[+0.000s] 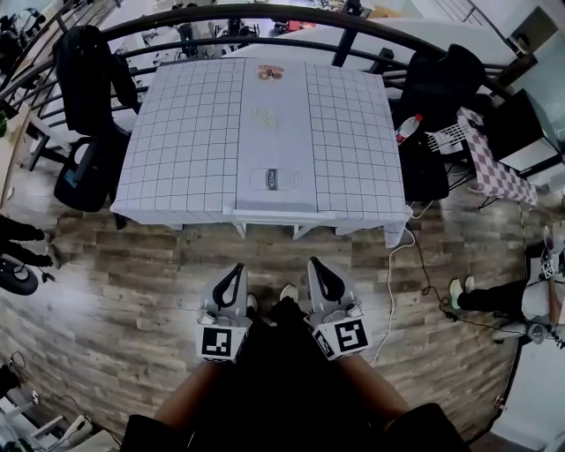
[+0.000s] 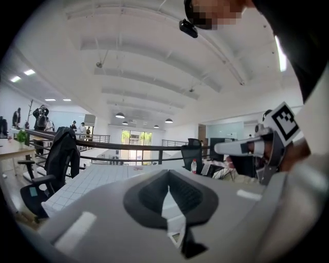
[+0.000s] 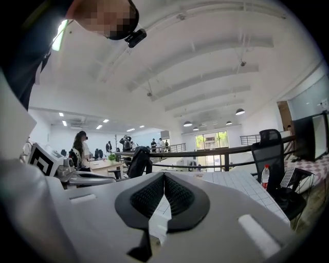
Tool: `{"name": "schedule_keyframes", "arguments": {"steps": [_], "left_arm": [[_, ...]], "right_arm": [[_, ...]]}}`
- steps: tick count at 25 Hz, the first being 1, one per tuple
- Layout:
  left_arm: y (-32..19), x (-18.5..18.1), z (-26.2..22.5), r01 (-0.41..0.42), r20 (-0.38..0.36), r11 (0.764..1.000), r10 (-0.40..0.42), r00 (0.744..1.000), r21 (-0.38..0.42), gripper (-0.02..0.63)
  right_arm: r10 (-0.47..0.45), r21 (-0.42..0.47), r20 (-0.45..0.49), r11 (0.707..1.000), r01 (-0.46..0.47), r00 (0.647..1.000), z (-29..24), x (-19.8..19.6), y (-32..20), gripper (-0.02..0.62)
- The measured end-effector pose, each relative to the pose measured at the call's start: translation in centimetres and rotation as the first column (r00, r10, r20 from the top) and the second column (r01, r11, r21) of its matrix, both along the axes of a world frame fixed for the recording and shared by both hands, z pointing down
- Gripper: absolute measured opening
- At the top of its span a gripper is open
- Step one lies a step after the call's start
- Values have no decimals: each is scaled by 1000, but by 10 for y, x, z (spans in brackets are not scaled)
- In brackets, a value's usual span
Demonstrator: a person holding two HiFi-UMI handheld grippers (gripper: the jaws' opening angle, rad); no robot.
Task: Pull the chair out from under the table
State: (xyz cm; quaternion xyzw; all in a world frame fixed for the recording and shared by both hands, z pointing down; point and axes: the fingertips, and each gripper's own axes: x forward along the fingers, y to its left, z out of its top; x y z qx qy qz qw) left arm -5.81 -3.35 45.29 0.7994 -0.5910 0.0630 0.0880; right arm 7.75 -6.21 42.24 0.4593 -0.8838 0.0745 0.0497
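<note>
A table under a white checked cloth fills the middle of the head view. Below its near edge, white legs of a chair poke out; the cloth hides the rest of it. My left gripper and right gripper hover side by side over the wooden floor, a short way in front of that edge. Both are shut and hold nothing. In the left gripper view the shut left gripper points across the tabletop. The right gripper does the same in its own view.
A black office chair with a jacket on it stands at the table's left. Another black chair and a bottle are at the right. A curved black railing runs behind the table. A white cable trails on the floor.
</note>
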Motion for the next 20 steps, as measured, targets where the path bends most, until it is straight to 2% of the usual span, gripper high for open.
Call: {"name": "schedule_keyframes", "arguments": {"steps": [8,12,14,16,20], "left_arm": [[-24,18,30,-33,95,999,34,995,-6,9],[-23,18,42,-85,100,994,91,991,-62,11],[-28,14,43,-99,112,993,105,988,-64,11],[-36,12,40,-104,116,993,109,987,-54,10],[-47,14,42,-132,82,989,137,987,-67,10]], "right_arm": [[-67,-57,-44,996,65,997,27,18,-24,16],[13,-44,-40,999,-15,999,25,32,-35,26],[25,-28,-54,999,-27,998,25,36,-43,26],[-10,-45,-86,999,6,996,33,34,-52,26],[-80,-138,-127,988,62,989,61,30,-68,52]]}}
